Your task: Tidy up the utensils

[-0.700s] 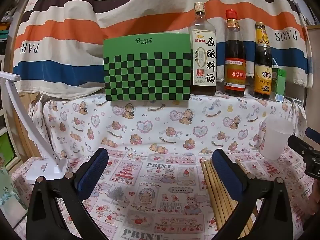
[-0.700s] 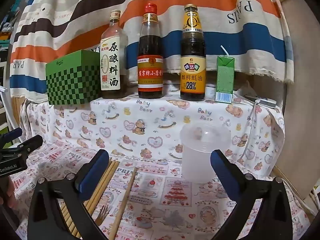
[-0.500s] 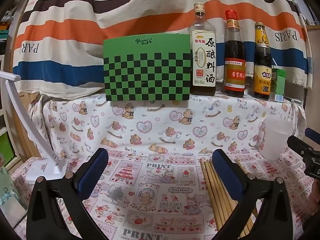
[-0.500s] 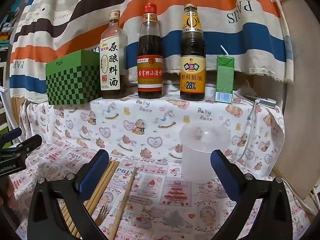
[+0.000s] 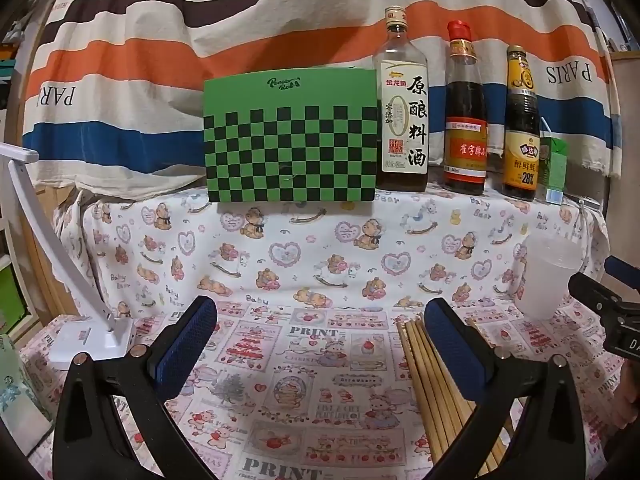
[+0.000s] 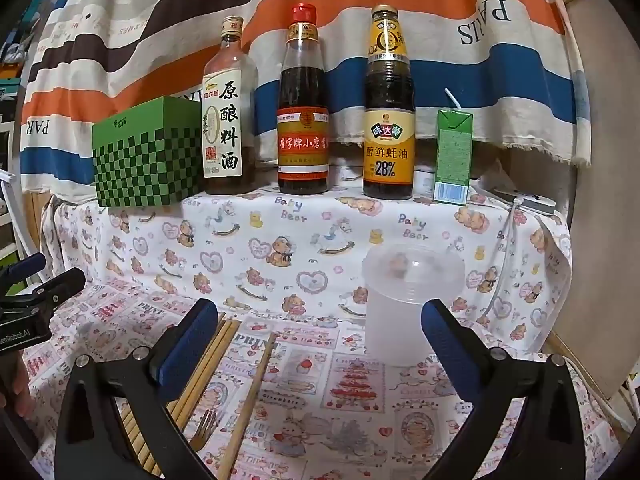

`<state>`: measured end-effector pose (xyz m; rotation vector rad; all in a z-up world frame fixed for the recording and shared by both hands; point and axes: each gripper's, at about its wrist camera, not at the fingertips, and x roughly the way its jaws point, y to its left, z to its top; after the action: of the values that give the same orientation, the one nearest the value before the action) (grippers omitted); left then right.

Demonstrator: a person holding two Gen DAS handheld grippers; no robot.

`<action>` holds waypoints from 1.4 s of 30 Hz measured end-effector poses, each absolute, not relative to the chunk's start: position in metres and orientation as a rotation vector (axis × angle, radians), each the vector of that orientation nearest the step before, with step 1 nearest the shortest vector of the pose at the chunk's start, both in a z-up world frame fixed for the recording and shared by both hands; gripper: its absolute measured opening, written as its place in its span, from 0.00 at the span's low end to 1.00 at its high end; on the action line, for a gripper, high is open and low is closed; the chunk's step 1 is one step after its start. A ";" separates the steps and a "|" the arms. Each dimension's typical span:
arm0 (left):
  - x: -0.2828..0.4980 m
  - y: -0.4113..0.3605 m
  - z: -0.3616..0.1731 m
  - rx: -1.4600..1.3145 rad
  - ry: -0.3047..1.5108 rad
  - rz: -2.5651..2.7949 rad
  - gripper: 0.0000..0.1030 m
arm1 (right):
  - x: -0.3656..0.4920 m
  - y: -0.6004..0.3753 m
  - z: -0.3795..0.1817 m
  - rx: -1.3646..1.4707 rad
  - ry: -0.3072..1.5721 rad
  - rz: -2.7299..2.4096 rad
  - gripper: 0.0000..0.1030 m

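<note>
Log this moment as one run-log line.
stage: pre-grasp | left gripper: jaws open, empty | right gripper: jaws open, empty | chopsticks: flat on cloth | fork: beside them | cup: upright, empty

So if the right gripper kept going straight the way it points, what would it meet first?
Probably the plastic cup, which stands just ahead, slightly right of centre between the open right gripper; depth is hard to judge, so it might touch the tablecloth first.

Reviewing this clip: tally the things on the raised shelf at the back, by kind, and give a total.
Bottles: 3 – pale-label bottle, red-capped bottle, yellow-label bottle
Checkered green boxes: 1
Green drink cartons: 1
Total: 5
</note>
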<state>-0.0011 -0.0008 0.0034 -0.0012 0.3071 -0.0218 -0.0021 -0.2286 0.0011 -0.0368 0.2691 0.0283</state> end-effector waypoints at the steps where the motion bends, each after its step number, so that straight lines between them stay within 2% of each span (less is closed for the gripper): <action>1: -0.001 -0.001 0.003 0.000 0.309 -0.022 1.00 | -0.002 -0.227 0.001 -0.038 0.270 0.029 1.00; 42: 0.001 -0.003 0.000 0.019 0.315 -0.002 1.00 | -0.002 -0.230 0.003 -0.040 0.283 -0.010 1.00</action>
<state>0.0006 -0.0029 0.0003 0.0194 0.3148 -0.0025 -0.0015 -0.2300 0.0027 -0.0402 0.2827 -0.0098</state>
